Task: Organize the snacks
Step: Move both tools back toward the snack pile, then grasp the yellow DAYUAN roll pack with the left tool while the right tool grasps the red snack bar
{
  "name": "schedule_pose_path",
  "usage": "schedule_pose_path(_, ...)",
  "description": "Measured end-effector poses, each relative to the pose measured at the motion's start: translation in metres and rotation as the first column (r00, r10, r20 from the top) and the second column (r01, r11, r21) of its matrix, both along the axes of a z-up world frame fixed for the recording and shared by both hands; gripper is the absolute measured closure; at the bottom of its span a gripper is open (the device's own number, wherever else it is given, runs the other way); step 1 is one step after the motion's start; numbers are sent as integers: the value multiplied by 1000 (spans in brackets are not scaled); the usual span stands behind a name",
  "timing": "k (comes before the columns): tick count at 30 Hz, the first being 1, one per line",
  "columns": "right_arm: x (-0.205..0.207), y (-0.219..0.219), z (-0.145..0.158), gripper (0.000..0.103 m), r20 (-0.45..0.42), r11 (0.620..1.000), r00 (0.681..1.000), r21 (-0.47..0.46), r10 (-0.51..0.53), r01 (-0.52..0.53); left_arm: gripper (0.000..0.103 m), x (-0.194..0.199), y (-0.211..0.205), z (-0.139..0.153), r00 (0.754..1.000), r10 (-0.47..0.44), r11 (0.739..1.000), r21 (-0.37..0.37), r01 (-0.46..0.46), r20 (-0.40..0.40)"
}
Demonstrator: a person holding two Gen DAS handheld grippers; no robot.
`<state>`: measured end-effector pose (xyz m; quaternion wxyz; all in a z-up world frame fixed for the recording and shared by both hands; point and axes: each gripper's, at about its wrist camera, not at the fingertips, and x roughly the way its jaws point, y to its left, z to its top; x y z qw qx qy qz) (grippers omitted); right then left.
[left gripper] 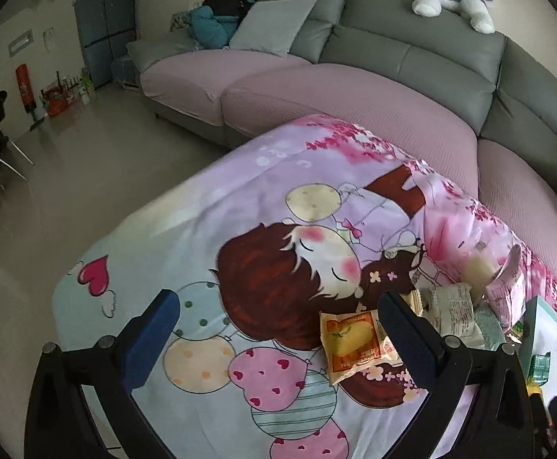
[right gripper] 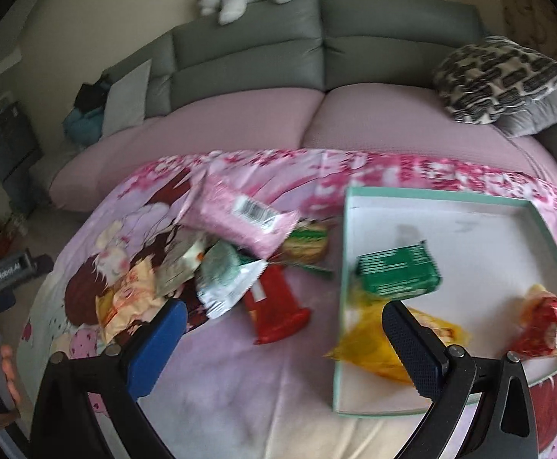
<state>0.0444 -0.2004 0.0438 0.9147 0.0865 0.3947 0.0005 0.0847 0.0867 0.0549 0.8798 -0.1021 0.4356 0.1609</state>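
Left tool [left gripper: 278, 329]: I see it spread wide, empty.
Right tool [right gripper: 284, 340]: spread wide, empty.
Tray [right gripper: 431, 196]: my two o'clock, holds green packet [right gripper: 399, 273].

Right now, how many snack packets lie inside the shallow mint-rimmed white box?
3: a green foil packet mid-box, a yellow packet overhanging its near-left rim, a red wrapped snack at right. None seem hidden.

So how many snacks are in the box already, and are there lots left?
Three packets lie in the teal box: a green packet, a yellow packet and a red packet. The left gripper and the right gripper are both open and hold nothing. Still left is a pile on the blanket, with a pink packet and a red wrapper among several more.
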Motion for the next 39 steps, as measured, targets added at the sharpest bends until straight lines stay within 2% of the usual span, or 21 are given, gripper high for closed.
schedule_pose_path(7, 20, 19, -21, 0, -55, 997, 996, -25, 67, -69, 0, 17, -20, -20, 994, -99, 993, -63, 96, -53)
schedule_pose_path(10, 28, 25, -33, 0, -93, 995, 992, -51, 82, -87, 0, 29, -31, -35, 985, -154, 982, -124, 143, -84)
schedule_pose_path(11, 30, 26, -35, 0, -100, 994, 991, -54, 86, -92, 0, 34, -35, -41, 980, -180, 972, -167, 164, -87)
schedule_pose_path(14, 36, 28, -43, 0, -114, 993, 989, -63, 96, -104, 0, 42, -39, -52, 976, -195, 959, -230, 167, -101)
schedule_pose_path(18, 43, 27, -51, 0, -124, 992, 987, -63, 99, -108, 0, 51, -42, -63, 975, -173, 972, -185, 146, -136)
schedule_pose_path(23, 49, 30, -55, 0, -126, 990, 986, -70, 110, -120, 0, 58, -45, -77, 968, -170, 974, -183, 135, -186)
schedule_pose_path(28, 52, 35, -60, 1, -136, 985, 983, -101, 124, -139, 0, 58, -35, -83, 972, -131, 973, -211, 89, -195)
schedule_pose_path(35, 51, 37, -59, 6, -129, 982, 980, -93, 151, -164, 0, 53, -13, -85, 978, -31, 978, -206, -12, -205)
schedule_pose_path(39, 52, 35, -60, 10, -127, 980, 980, -108, 151, -165, 0, 52, -14, -85, 976, -42, 979, -206, -3, -213)
